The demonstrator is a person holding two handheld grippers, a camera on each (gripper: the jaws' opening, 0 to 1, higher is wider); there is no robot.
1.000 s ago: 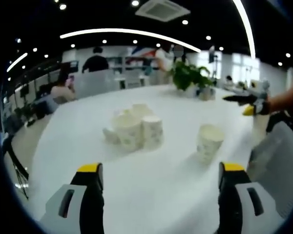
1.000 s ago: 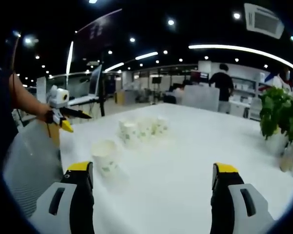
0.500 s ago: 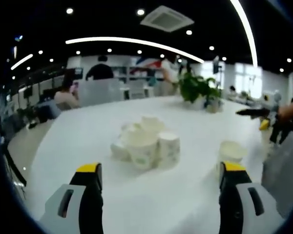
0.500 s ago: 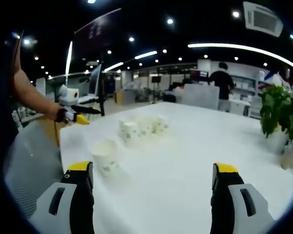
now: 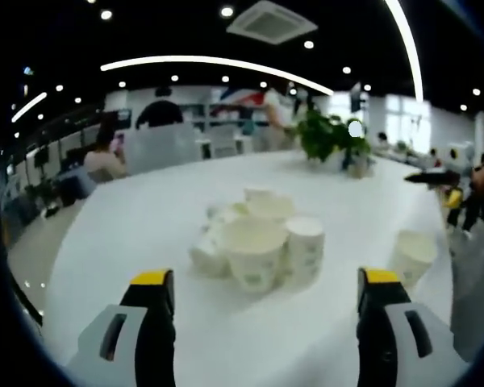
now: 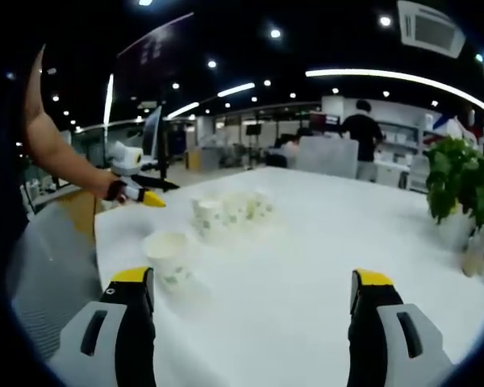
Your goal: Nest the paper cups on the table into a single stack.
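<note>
On the table (image 5: 105, 234), the cup cluster (image 5: 262, 242) sits ahead of the left gripper (image 5: 258, 294), between its spread, empty jaws. A lone cup (image 6: 168, 258) stands just beyond the right gripper (image 6: 250, 294)'s left jaw; its jaws gape too, empty.

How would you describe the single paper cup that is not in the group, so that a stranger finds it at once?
Start at the big white table and find the cluster of paper cups near its middle. Then look toward the table edge nearest the person's arm: the lone cup stands there upright, open mouth up. Unlike the clustered cups, it touches no other cup.
</note>
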